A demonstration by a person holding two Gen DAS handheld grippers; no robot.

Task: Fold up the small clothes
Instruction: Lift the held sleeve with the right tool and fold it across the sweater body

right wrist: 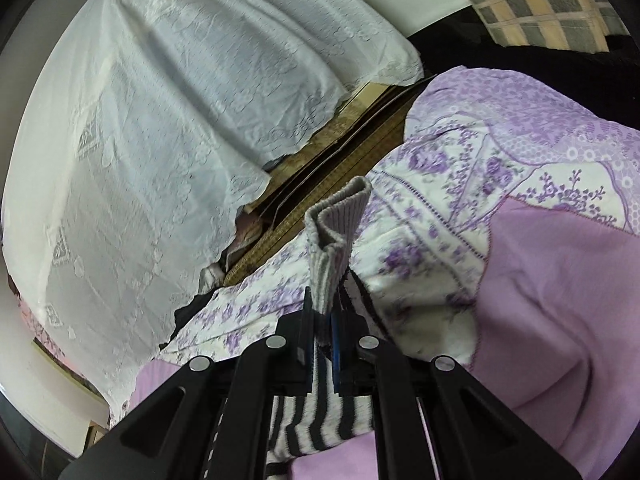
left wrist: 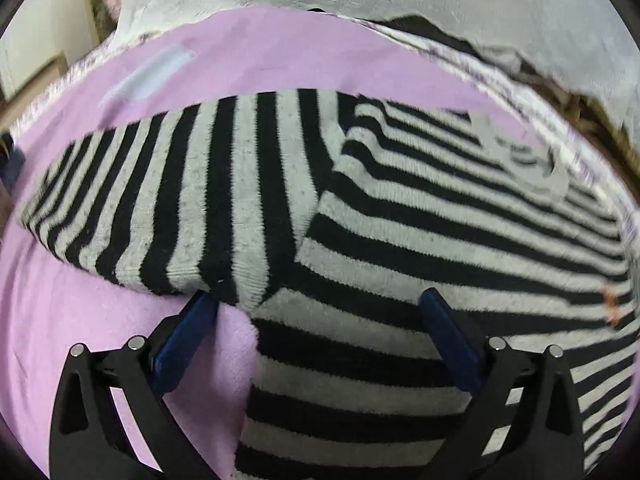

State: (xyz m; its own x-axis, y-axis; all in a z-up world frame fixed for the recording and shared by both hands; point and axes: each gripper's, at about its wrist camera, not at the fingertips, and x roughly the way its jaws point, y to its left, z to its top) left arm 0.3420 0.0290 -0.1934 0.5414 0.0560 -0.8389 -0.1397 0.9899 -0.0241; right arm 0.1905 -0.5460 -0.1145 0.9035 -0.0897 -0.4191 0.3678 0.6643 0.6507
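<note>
A black-and-grey striped knit sweater (left wrist: pixel 360 208) lies spread on a lilac blanket (left wrist: pixel 280 60), one sleeve folded across its body. My left gripper (left wrist: pixel 316 300) is open just above the sweater, its blue fingers (left wrist: pixel 192 328) straddling the sleeve's lower edge. My right gripper (right wrist: pixel 322 312) is shut on the sweater's grey ribbed cuff (right wrist: pixel 334 232), which sticks up between the fingers; striped fabric (right wrist: pixel 316 424) hangs below them.
A white lace cloth (right wrist: pixel 152 128) covers furniture behind the bed. A floral purple-and-white bedsheet (right wrist: pixel 460 208) lies beside the lilac blanket (right wrist: pixel 560 300). A wooden frame (right wrist: pixel 340 184) shows between them. A checked pillow (right wrist: pixel 532 0) is at the top right.
</note>
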